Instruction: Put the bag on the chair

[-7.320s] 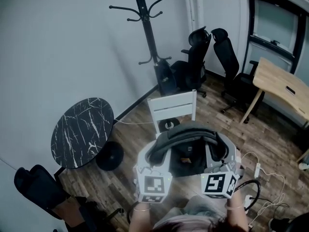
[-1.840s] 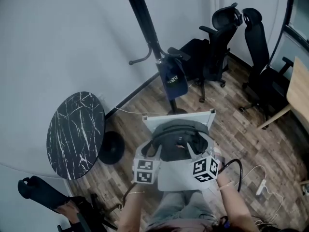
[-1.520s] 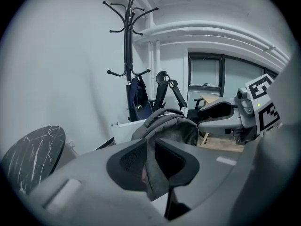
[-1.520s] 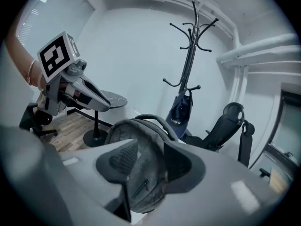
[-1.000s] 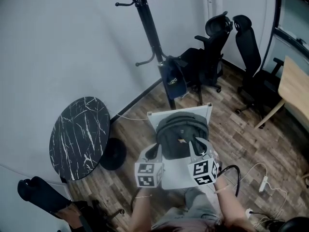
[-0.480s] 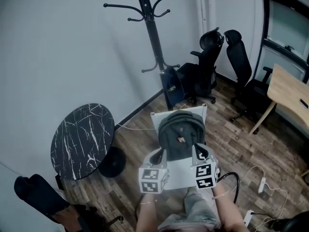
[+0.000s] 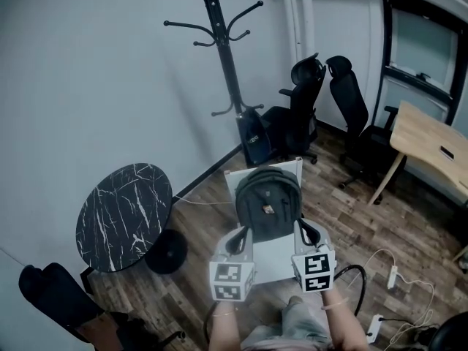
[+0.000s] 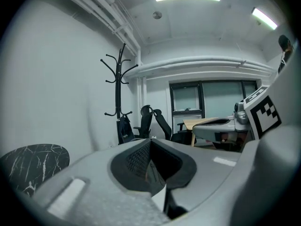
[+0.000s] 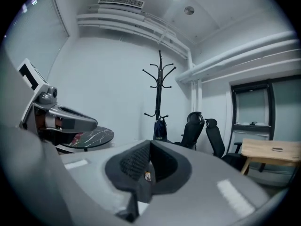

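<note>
The legs of the chair are hidden from me — the bag sits on its seat, centre frame. My left tool and right tool (just below the bag) are closed tight, holding nothing.

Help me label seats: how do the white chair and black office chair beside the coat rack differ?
The white chair is low-backed; the black office chair is tall-backed with a headrest. The white chair holds the bag; the office chair stands by the wall. Both stand on wood floor.
</note>
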Demonstrator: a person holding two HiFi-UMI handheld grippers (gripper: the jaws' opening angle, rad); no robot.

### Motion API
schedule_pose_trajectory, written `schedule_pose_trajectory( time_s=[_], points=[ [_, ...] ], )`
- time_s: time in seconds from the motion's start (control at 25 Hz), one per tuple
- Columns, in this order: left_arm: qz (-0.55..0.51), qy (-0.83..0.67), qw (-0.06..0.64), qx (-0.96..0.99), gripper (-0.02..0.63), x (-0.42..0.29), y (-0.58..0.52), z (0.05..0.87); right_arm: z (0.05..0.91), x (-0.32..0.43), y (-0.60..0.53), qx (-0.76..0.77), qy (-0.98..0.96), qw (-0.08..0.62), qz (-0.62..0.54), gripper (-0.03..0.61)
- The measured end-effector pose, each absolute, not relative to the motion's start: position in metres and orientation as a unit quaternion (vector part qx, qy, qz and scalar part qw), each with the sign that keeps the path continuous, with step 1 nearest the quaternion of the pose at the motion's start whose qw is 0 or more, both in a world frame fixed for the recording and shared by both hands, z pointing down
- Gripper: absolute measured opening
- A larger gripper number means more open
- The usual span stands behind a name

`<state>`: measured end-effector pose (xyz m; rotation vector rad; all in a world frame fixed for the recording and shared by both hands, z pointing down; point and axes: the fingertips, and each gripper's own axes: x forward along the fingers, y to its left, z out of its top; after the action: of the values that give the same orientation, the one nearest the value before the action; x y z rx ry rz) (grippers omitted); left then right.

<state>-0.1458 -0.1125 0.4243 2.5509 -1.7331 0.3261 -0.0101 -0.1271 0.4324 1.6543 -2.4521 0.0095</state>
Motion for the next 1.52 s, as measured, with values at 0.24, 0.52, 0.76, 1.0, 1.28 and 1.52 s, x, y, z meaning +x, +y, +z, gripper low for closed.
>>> schedule_pose_trajectory(
  time_s=[0.24, 0.52, 0.76, 1.0, 1.28, 1.52],
  points=[
    [0.092, -0.555, -0.008, 0.827, 0.009, -0.127, -0.093, 0.397, 0.402, -0.001, -0.100, 0.554, -0.830, 0.068, -0.015, 0.003],
    [0.070, -0.556, -0.040, 0.827, 0.010, -0.093, -0.067, 0.357, 0.372, 0.021, -0.073, 0.545, -0.836, 0.051, -0.037, 0.003],
    [0.069, -0.565, -0.044, 0.821, 0.009, -0.067, -0.040, 0.345, 0.354, 0.044, -0.047, 0.537, -0.841, 0.038, -0.052, 0.003],
    [0.074, -0.574, -0.036, 0.815, 0.010, -0.051, -0.018, 0.348, 0.347, 0.061, -0.025, 0.528, -0.847, 0.028, -0.056, 0.003],
    [0.075, -0.585, -0.034, 0.807, 0.009, -0.035, -0.001, 0.348, 0.346, 0.082, -0.005, 0.525, -0.849, 0.023, -0.050, 0.003],
    [0.078, -0.586, -0.032, 0.806, 0.009, -0.018, 0.012, 0.349, 0.344, 0.098, 0.004, 0.522, -0.852, 0.018, -0.050, 0.003]
  ],
)
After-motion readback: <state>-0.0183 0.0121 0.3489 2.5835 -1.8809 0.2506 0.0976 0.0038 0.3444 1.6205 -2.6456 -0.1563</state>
